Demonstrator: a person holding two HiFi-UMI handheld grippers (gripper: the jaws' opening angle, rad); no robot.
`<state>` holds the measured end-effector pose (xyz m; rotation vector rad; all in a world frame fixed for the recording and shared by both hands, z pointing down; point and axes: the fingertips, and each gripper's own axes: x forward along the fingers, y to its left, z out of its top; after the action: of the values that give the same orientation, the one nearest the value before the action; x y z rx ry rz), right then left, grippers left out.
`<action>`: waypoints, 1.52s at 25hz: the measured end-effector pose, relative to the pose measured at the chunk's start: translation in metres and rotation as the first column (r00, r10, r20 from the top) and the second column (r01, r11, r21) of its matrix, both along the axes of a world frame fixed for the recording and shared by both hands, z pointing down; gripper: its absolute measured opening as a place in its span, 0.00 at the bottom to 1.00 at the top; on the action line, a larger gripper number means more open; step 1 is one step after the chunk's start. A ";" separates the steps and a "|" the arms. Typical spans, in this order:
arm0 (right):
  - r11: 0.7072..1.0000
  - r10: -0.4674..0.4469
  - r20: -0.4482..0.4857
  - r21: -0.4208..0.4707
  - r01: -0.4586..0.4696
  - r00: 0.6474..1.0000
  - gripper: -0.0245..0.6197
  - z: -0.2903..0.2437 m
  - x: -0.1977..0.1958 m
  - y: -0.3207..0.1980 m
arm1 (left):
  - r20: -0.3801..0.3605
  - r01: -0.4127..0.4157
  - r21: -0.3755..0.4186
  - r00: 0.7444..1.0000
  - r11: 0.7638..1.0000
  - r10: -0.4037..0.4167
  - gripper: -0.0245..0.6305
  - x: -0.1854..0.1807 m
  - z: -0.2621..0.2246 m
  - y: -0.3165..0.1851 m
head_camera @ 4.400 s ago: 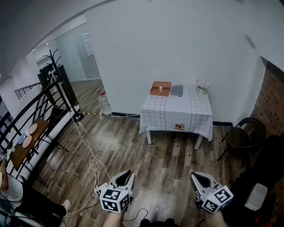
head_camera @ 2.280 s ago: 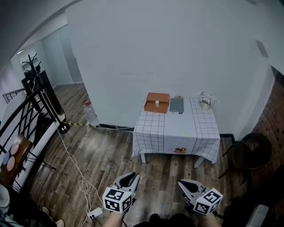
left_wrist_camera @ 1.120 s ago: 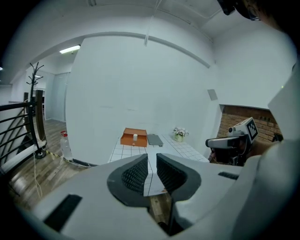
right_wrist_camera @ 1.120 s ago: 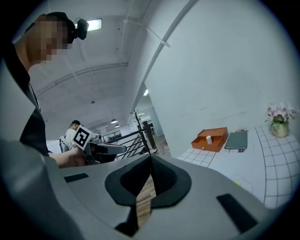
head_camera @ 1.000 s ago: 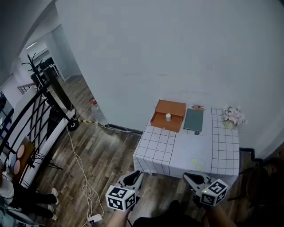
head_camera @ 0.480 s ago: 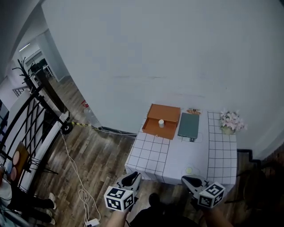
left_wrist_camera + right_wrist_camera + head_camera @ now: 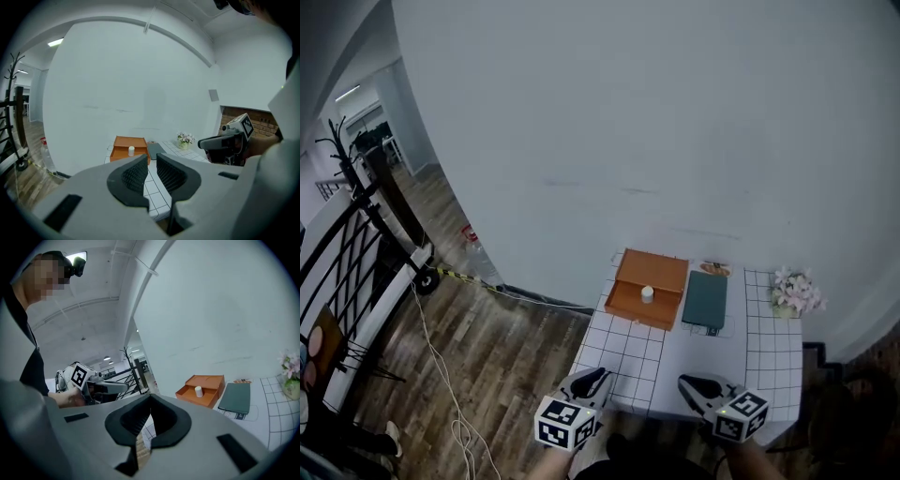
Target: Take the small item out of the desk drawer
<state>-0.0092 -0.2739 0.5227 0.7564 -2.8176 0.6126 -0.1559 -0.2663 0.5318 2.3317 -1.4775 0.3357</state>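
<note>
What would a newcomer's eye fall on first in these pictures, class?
The orange drawer at the far left of the checked table, with a small white item standing in it. A dark flat case lies to its right, and flowers stand at the far right corner.

The left hand-held gripper and the right hand-held gripper are held low in front of the body, side by side and well apart, both pointed forward. The jaws of each are brought together at the tips. Nothing is held between either pair.
</note>
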 end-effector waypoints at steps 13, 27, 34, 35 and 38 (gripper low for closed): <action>0.991 0.053 0.011 -0.124 -0.051 0.999 0.05 0.035 -0.011 -0.055 | 0.018 -0.113 -0.061 0.993 0.992 0.114 0.24 0.017 0.031 -0.108; 0.982 -0.027 0.038 -0.184 0.034 0.999 0.05 0.055 0.015 -0.165 | 0.139 -0.035 -0.181 0.988 0.983 0.060 0.30 0.037 0.090 -0.253; 0.968 -0.052 0.023 -0.245 0.056 0.998 0.05 0.075 0.021 -0.202 | 0.190 -0.024 -0.255 0.979 0.967 0.074 0.41 0.040 0.140 -0.304; 0.966 -0.054 0.020 -0.251 0.057 0.998 0.05 0.079 0.023 -0.207 | 0.195 -0.019 -0.273 0.978 0.962 0.074 0.41 0.039 0.148 -0.310; 0.960 -0.055 0.023 -0.274 0.060 0.998 0.05 0.092 0.028 -0.216 | 0.217 -0.009 -0.329 0.972 0.944 0.085 0.43 0.039 0.173 -0.322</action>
<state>0.0193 -0.4903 0.6150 0.6170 -2.6755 0.9768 -0.1174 -0.5882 0.7045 2.1164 -1.3427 0.8221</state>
